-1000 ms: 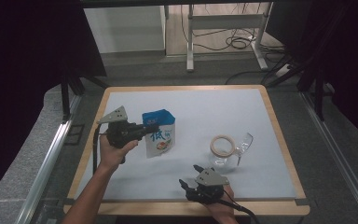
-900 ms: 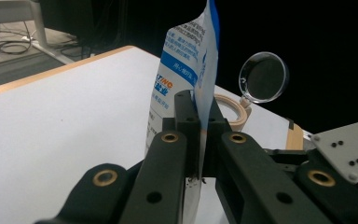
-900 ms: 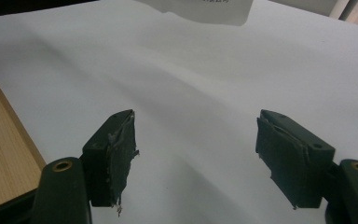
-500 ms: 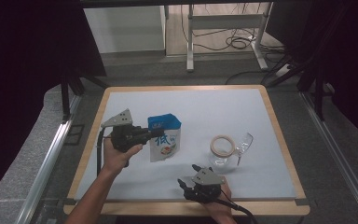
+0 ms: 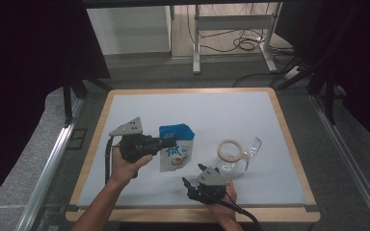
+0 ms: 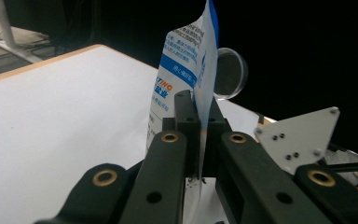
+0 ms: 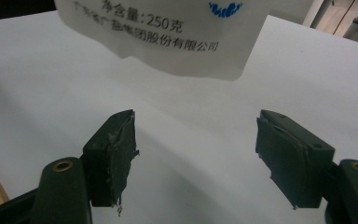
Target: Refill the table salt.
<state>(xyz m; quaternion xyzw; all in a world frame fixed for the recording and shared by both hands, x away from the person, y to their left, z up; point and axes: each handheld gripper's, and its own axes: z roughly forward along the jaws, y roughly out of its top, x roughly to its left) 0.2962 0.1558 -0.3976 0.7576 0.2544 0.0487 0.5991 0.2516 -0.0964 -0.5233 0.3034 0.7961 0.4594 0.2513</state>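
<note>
A: Pouch [image 5: 176, 150] sits mid-surface, pinched at its nine o'clock edge by my left claw [image 5: 166, 143], jaws clamped tight on the film.

B: Risk?

A: I judge that thin edge could slip, or the pouch could swing into the glass [image 5: 246, 150] at three o'clock.

B: Right claw [image 5: 189, 185]?

A: At six o'clock, jaws wide apart, holding nothing, touching nothing.

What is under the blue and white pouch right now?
Under the pouch, the right gripper view shows bare white table: its bottom edge hangs clear, lifted by the left hand-held gripper. Its contents are hidden.
</note>
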